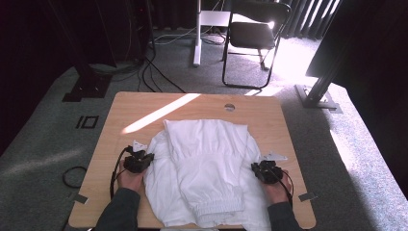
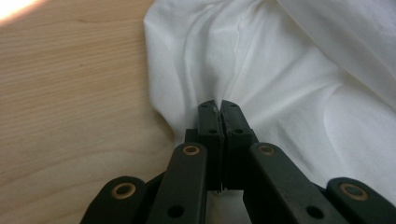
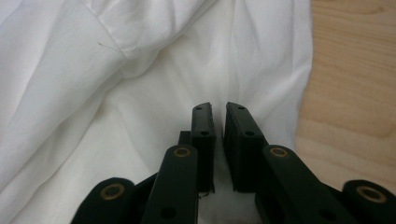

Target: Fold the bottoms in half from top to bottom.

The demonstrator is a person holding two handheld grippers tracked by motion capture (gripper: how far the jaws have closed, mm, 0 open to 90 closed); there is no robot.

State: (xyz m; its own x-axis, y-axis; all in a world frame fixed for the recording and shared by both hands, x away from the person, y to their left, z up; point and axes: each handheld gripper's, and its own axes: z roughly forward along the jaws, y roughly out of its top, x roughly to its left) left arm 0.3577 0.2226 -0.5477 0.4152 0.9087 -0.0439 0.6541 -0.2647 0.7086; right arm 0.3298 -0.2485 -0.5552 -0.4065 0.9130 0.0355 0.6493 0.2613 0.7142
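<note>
Closest to the lens in the high view are the person's two sleeves coming in at 6 o'clock, each hand carrying a gripper. What they're working on is a white garment [image 1: 204,168], sprawled over the near half of the wooden table [image 1: 144,103], elastic waistband or hem toward the person and a folded part on top running up toward 12.

Left gripper [image 1: 139,161] sits at the cloth's 9 o'clock edge. In the left gripper view the jaws are pressed together with a thin pinch of white fabric [image 2: 261,79] caught between the tips, so that one has hold of the side. Right gripper [image 1: 266,172] is at the 3 o'clock edge. In the right gripper view the jaws stand narrow, with a slim gap between them and cloth [image 3: 116,107] lying under and around them; I can't tell for sure whether the pads actually bite the fabric yet.

Handling-wise I'd guess it's light, floppy, thin cotton stuff. It'll sag and wrinkle the second it's lifted, and a pinch on a single layer could slide out. Best bet is grabbing at the side edges or seams, where it's a bit thicker, and keeping both sides level.

Around it: a small round hole [image 1: 229,107] in the tabletop at 12, a folding chair [image 1: 255,36] and white stand leg [image 1: 197,33] on the carpet beyond, cables on the floor at 10. Nothing on the table looks in the way.
</note>
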